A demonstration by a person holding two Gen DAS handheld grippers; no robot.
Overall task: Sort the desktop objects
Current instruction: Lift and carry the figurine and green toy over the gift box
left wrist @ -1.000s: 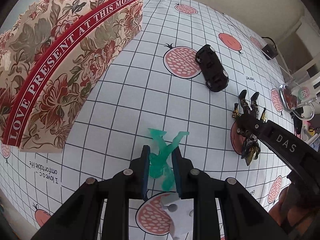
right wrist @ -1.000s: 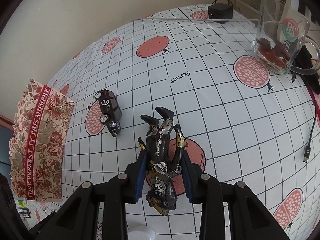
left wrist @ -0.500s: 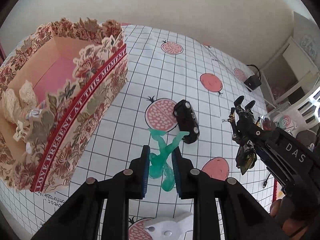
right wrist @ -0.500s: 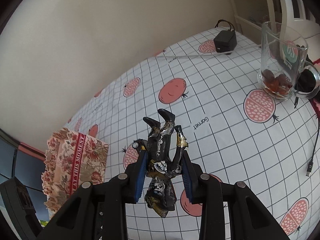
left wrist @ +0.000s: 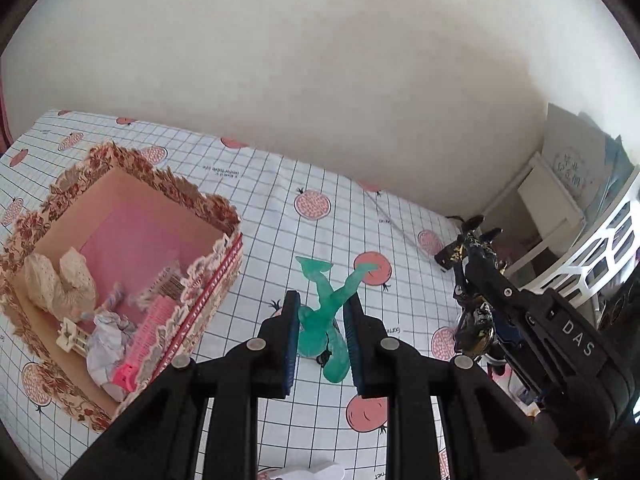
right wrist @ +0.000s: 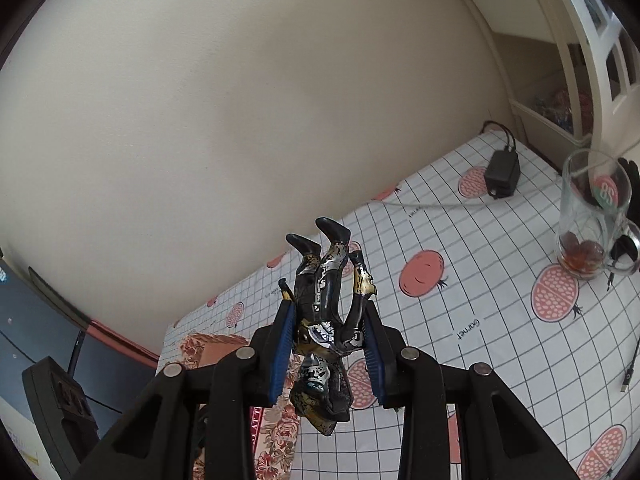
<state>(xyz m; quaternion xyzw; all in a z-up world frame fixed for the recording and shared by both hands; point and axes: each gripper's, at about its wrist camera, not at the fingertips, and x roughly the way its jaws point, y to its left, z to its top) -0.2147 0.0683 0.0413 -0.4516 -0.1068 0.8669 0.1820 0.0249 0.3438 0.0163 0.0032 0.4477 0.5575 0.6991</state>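
Mid-sort, both hands loaded. Left gripper (left wrist: 322, 334) has its fingers closed down to a narrow gap on the green figure (left wrist: 326, 320), clamped at the torso, legs sticking out ahead, clear of the table (left wrist: 256, 208). Right gripper (right wrist: 330, 346) is the same story: fingers pinched on the black-and-gold figure (right wrist: 326, 312), held upside down with the boots pointing away and the head hanging below the pads. In the left view that gripper and its figure sit off to the right, also in the air.

Done, as far as I can judge: the floral box (left wrist: 208, 280) at left is open and already holds several bits: a cream crochet piece (left wrist: 60, 284), a pink comb (left wrist: 144, 336), crumpled paper (left wrist: 106, 344) and a small white frame-like item I can't identify. So earlier rounds look finished.

Left: both figures need to reach the box and be let go. The green one is closer, just right of the box wall; the black one is well apart from it. Something white pokes in at the bottom edge of the left view, can't tell what, possibly still to sort.

Glass mug (right wrist: 592, 216), black adapter (right wrist: 502, 170) and cable (right wrist: 630, 368) sit on the far right of the table; unclear whether they count as sortable.
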